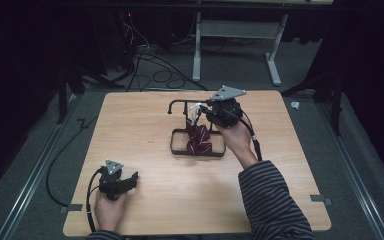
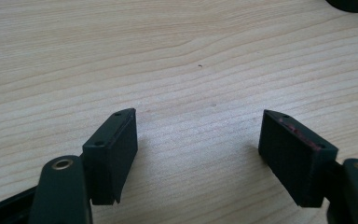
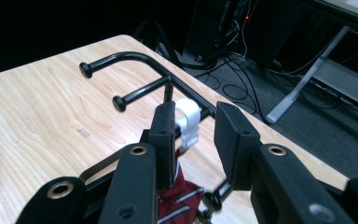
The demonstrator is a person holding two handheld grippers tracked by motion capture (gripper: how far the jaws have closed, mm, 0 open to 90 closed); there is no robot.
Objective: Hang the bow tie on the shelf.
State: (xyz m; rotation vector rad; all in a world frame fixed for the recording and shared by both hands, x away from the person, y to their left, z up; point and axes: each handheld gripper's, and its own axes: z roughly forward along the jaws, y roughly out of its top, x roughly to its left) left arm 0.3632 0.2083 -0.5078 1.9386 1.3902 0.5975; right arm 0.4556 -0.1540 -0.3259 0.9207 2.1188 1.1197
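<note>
Right tongs (image 3: 193, 128): jaws parted by a narrow gap, set at the top of a black metal rack (image 1: 180, 104). A white plastic hanger clip (image 3: 188, 120) sits in that gap, against the inner face of the jaw on the left of the right gripper view. Whether the other jaw touches the clip cannot be told.

Below the clip hangs a dark red cloth with pale stripes (image 3: 175, 201). In the high view the cloth (image 1: 198, 140) drops into the rack's low rectangular black wire base tray (image 1: 174, 145) and bunches there; most of the tray's floor beside it is bare wood.

The rack has two curved arms ending in round knobs (image 3: 86, 70), both reaching away from the clip. It stands on the far half of the light wooden desk (image 1: 145, 125), near the middle.

Left tongs (image 2: 198, 149): jaws wide apart, holding nothing, low over bare desk at the near left corner, well apart from the rack. A hand (image 1: 109, 210) grips them.

Right hand (image 1: 237, 137) comes from a striped sleeve (image 1: 275, 200).
</note>
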